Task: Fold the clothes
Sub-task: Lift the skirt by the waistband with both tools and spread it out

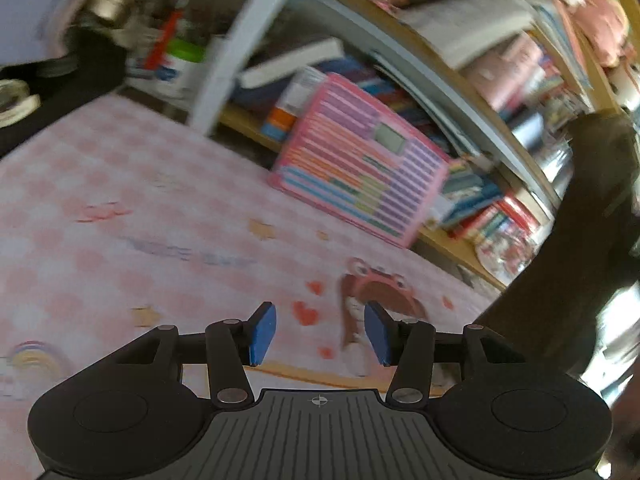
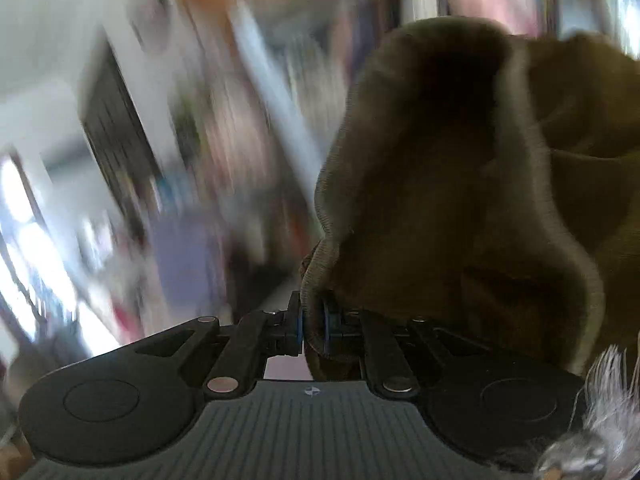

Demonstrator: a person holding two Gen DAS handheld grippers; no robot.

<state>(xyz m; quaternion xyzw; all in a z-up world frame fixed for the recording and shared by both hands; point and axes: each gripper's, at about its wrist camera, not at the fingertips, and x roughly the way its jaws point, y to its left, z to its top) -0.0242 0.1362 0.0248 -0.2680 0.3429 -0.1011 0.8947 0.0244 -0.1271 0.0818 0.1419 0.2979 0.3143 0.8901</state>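
Note:
My right gripper (image 2: 313, 330) is shut on the hemmed edge of a dark olive-brown garment (image 2: 460, 184), which hangs bunched to the right and fills the right half of the right wrist view. The same dark garment (image 1: 576, 240) hangs at the right edge of the left wrist view. My left gripper (image 1: 320, 330) is open and empty, its blue pads (image 1: 262, 334) apart, above a pink checked cloth with cartoon prints (image 1: 120, 208) that covers the surface.
A pink striped board (image 1: 360, 168) leans against a bookshelf full of books (image 1: 460, 80) behind the surface. Jars and bottles (image 1: 176, 52) stand at the back left. The right wrist view is heavily blurred.

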